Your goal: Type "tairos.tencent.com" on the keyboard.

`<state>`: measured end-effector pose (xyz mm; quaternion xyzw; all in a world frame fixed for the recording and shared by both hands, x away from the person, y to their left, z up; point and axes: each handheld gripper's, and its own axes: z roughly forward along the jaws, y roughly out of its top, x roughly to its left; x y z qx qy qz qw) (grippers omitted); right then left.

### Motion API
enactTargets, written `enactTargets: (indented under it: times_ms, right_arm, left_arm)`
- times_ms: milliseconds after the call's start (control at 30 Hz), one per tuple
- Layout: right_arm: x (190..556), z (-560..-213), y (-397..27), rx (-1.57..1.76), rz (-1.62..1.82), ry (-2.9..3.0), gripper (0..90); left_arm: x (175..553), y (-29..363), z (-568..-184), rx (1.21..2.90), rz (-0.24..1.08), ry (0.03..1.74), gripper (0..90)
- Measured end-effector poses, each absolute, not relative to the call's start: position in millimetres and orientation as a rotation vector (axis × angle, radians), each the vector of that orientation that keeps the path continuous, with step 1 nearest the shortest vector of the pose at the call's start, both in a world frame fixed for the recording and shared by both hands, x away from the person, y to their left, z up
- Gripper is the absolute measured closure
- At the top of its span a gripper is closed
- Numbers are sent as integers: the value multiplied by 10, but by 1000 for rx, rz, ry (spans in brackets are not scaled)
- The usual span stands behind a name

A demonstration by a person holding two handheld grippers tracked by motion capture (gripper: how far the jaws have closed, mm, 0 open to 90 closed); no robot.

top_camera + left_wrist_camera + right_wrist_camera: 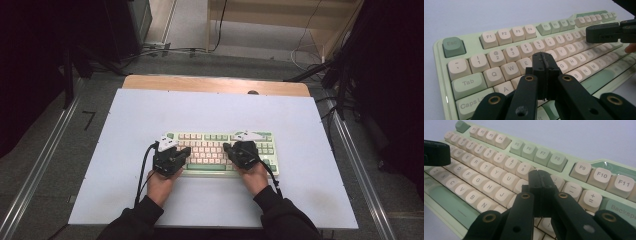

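1. Keyboard (pixel 223 151) sits flat near the middle of the pale worktop (pixel 125 130), long side towards you. One keyboard and two grippers, nothing else on the surface that I can make out.

2. Your left gripper (pixel 185 150) hangs over the left half of the keys. In the left gripper view its jaws are pressed together with nothing between them, tips above the W/E/R area (pixel 524 62). I can't tell if the tip actually touches a cap.

3. Your right gripper (pixel 227 148) is over the right half, same deal: jaws together and empty. In the right gripper view the closed tip sits just past the 8 key (pixel 524 170), around the 9/0 and I/O caps it hides.

4. My read is you're in the typing or poking step, using each closed tip like a single finger. Both hands look parked in a home position above the rows, not mid-press.

5. Next move calls for keeping the jaws together and dipping one tip straight down onto a single cap. Those caps sit right beside each other, so a tilted approach could easily catch two at once.

6. Watch the two tips too, since they're close to each other over the middle of the board.
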<state>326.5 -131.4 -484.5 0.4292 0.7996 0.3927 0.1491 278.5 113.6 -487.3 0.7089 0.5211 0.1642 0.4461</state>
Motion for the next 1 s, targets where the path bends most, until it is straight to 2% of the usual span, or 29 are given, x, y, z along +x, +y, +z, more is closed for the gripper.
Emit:
enactTargets:
  times_ms: [1000]
  right_arm:
    - [3258, -4833, -1311, 1231, 1133, 2294, 876]
  left_arm:
    - [2781, 1132, -4871, 1753, 398, 1289, 900]
